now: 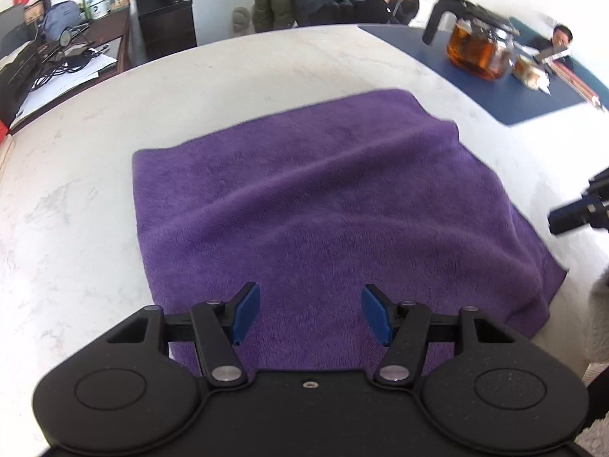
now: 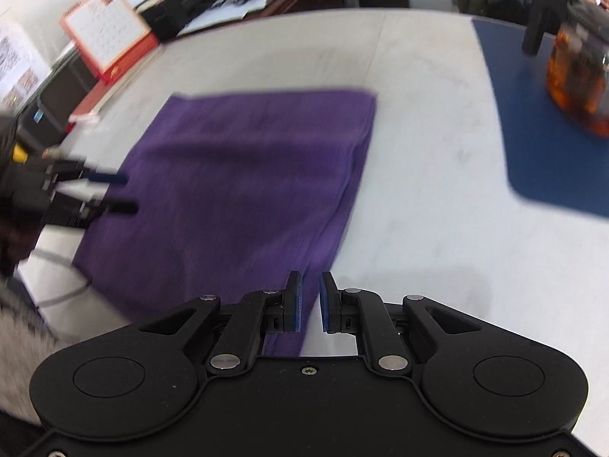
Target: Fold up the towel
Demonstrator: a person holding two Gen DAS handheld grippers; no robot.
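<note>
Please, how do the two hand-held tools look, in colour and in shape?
Both look alike. The left tool and the right tool each have a matte black body with two round raised discs, black linkage arms joined by silver pins, and flat blue pads on the fingers. No cable or marking is visible on either.

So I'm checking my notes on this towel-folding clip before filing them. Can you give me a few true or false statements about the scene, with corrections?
1. The purple towel lies folded on the white table. True.
2. The left gripper is clamped on the towel. False: its jaws stand open above the cloth, gripping nothing.
3. The glass teapot stands on the blue mat. True.
4. The right gripper holds a towel corner. False: a narrow gap shows between its pads, with nothing held.
5. The teapot is empty. False: it holds amber liquid.
</note>
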